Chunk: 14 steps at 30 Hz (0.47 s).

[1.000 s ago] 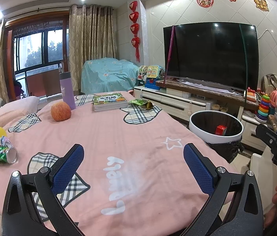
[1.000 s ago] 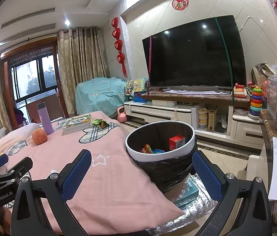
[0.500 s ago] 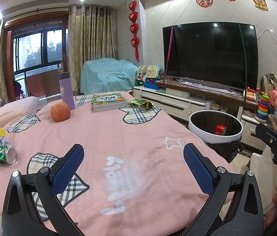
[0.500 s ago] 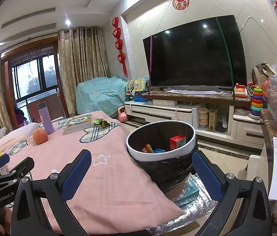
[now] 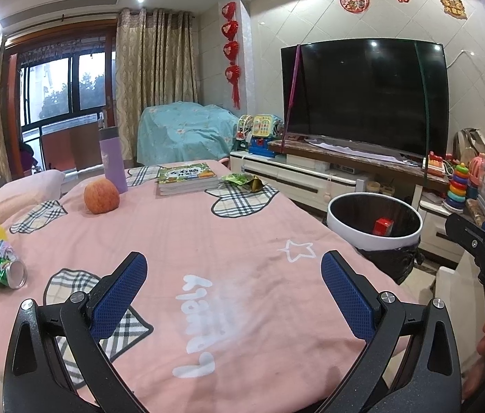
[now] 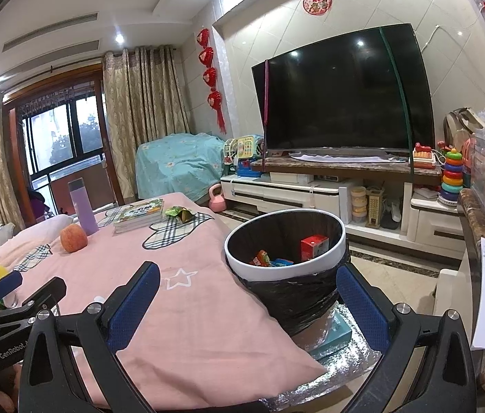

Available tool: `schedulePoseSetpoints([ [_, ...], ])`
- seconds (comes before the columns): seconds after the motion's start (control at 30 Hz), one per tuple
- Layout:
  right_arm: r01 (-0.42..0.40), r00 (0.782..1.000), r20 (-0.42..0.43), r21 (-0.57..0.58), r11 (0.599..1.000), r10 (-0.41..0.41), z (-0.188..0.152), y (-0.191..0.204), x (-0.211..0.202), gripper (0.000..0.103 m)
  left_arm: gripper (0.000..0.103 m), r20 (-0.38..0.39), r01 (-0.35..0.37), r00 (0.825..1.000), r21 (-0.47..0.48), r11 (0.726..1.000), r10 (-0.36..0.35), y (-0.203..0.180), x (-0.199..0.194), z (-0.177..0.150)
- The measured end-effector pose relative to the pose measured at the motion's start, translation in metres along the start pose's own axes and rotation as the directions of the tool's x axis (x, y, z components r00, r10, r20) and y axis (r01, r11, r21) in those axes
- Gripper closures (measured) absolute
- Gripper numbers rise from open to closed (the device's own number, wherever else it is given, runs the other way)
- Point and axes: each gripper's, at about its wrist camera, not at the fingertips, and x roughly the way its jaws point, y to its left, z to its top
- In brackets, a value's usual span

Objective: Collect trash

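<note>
Both tools are idle: the left gripper [image 5: 233,284] hangs over the near part of the pink cloth [image 5: 208,241] with its jaws wide apart and nothing between them, and the right gripper [image 6: 247,297] has its jaws apart too, empty, with the trash bin [image 6: 285,265] just beyond its right finger. The trash that remains sits in two spots: a crushed green can [image 5: 4,272] with foil wrappers at the far left edge of the cloth, and a green snack wrapper [image 5: 244,180] far across the table, just right of the stack of books [image 5: 187,179]. The likeliest slip, I judge, is the can rolling off the left edge if a finger nudges its rounded side, as it lies so close to the drop. Another is mistaking the apple [image 5: 101,195] or purple bottle [image 5: 113,160] for rubbish. The reach to the far wrapper could brush the books. The can lies on its side, long axis running roughly left to right, open mouth pointing right and slightly near; closing across its short width looks the safer grasp
</note>
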Motion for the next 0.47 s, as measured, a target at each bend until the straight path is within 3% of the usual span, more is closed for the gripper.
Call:
schedulePoseSetpoints([
  [0.47, -0.004, 1.000, -0.031, 0.008, 1.000, 0.005, 0.001, 0.000, 0.011, 0.000, 0.000, -0.012, 0.025, 1.000, -0.016, 1.000, -0.025, 0.007, 0.007, -0.001],
])
